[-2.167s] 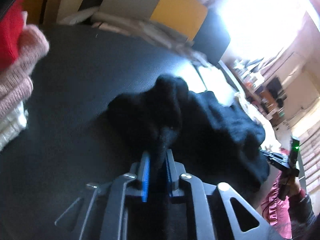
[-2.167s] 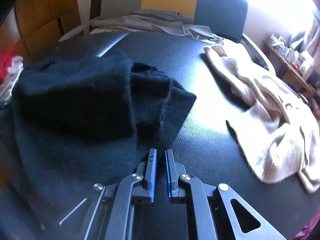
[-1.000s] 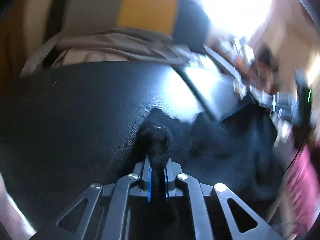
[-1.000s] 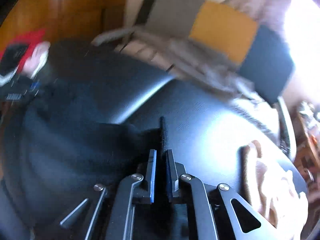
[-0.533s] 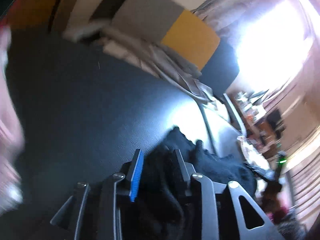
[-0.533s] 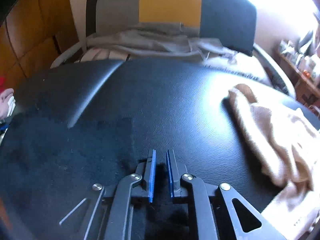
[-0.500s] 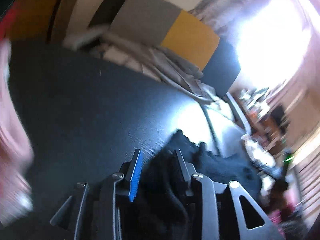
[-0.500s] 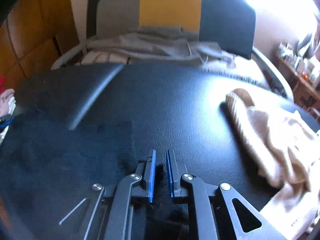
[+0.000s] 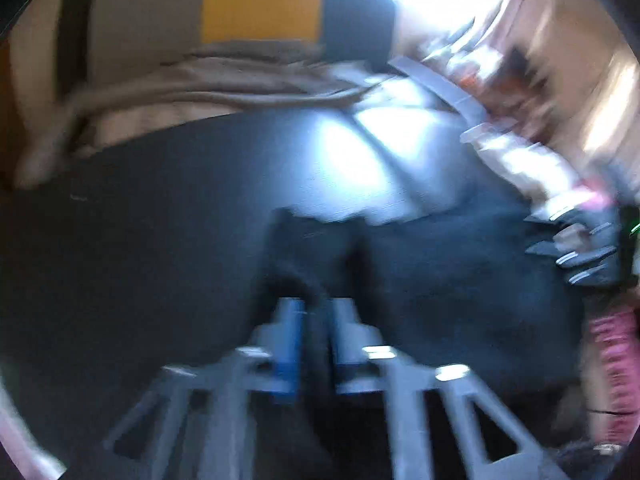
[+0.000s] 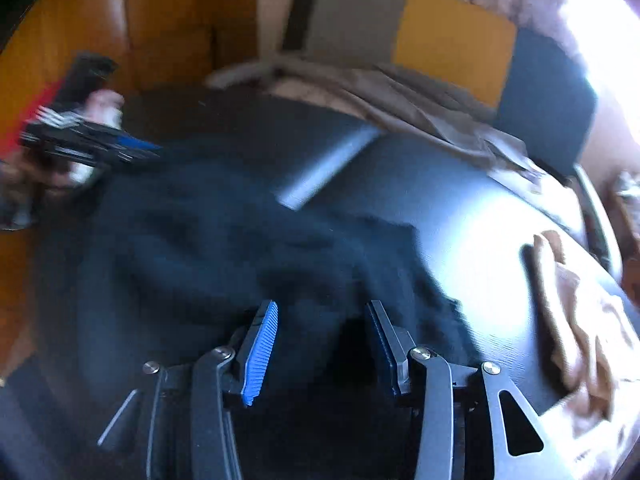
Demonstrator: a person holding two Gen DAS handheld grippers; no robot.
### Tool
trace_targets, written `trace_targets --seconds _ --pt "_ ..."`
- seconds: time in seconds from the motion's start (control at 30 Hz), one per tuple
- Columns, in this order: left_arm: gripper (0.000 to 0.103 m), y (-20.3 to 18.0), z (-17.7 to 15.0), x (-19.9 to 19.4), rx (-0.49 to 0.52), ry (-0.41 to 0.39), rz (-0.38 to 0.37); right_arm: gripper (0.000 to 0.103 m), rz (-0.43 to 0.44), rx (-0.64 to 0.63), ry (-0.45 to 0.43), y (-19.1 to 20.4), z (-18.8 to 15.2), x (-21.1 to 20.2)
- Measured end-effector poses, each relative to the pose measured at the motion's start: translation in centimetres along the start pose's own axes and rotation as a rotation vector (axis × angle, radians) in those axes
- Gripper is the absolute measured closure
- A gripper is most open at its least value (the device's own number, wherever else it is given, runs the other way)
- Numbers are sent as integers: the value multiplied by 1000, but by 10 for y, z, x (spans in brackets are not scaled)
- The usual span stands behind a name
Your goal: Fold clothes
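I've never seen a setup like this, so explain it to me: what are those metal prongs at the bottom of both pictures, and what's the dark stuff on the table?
No robot here: a person holds a two-finger gripper in each hand, each with a camera looking along its fingers. One picture is from the left gripper, whose jaws have just closed, pinching the black garment. The other is from the right gripper, whose jaws have just opened, with black cloth lying between them unpressed. The garment lies on a dark table, beside a beige garment.
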State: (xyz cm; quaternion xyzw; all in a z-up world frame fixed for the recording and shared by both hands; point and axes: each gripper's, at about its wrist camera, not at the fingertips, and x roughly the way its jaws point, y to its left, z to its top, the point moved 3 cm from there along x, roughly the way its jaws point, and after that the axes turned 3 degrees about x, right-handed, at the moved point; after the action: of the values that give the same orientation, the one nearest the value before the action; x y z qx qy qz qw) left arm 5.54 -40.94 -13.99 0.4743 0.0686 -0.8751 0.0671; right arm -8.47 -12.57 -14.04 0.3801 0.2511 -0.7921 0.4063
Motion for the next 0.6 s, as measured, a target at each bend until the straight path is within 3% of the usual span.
trace_targets --seconds 0.03,0.13,0.2,0.37,0.47,0.6 --pt "97 9 -3 2 -76 -8 -2 33 -28 49 4 -12 -4 6" --pt "90 48 -21 1 -397 -74 -63 27 44 262 -23 -42 -21 14" --pt "85 62 -32 -1 -527 -119 -144 26 44 297 -52 -46 -27 14" --pt "79 58 -56 -31 -552 -193 -131 25 35 301 -60 -42 -27 11" --pt "75 51 -88 -63 -554 -243 -119 21 43 320 -73 -47 -28 14" --pt "68 40 -128 -85 -509 -247 -196 17 81 375 -89 -54 -31 9"
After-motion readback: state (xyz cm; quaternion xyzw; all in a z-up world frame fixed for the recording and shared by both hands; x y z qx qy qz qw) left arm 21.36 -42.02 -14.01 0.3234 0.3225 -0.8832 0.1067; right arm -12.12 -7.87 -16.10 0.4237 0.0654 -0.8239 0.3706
